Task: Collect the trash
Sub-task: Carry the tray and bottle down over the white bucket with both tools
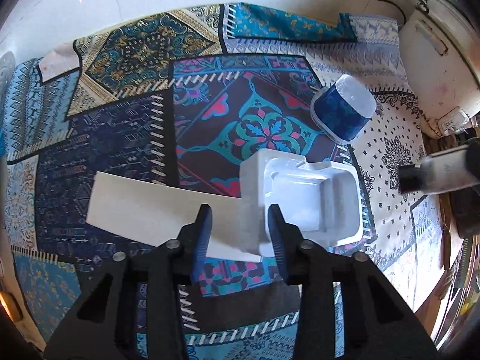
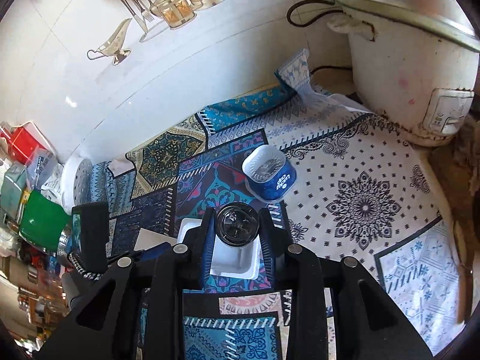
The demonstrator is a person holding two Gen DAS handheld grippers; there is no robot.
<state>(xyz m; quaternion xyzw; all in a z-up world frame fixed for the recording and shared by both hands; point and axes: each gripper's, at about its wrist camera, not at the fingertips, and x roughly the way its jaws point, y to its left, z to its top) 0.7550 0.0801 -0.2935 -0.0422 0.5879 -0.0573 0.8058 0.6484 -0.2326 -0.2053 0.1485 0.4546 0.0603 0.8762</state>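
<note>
A white foam tray (image 1: 303,201) lies on the patterned cloth, with a flat white card (image 1: 144,207) beside it on the left. My left gripper (image 1: 240,225) is open, its fingers astride the tray's near left wall. A blue plastic cup (image 1: 342,109) lies tipped over beyond the tray; it also shows in the right wrist view (image 2: 270,177). My right gripper (image 2: 237,234) is shut on a clear bottle (image 2: 237,225), seen end on, above the foam tray (image 2: 231,261). The bottle also shows at the right of the left wrist view (image 1: 441,171).
A white rice cooker (image 2: 414,60) with a black cord stands at the back right. A tiled wall (image 2: 150,60) runs behind the patterned cloth (image 2: 360,180). Boxes, a green object (image 2: 42,219) and a white perforated plate (image 2: 78,180) crowd the left side.
</note>
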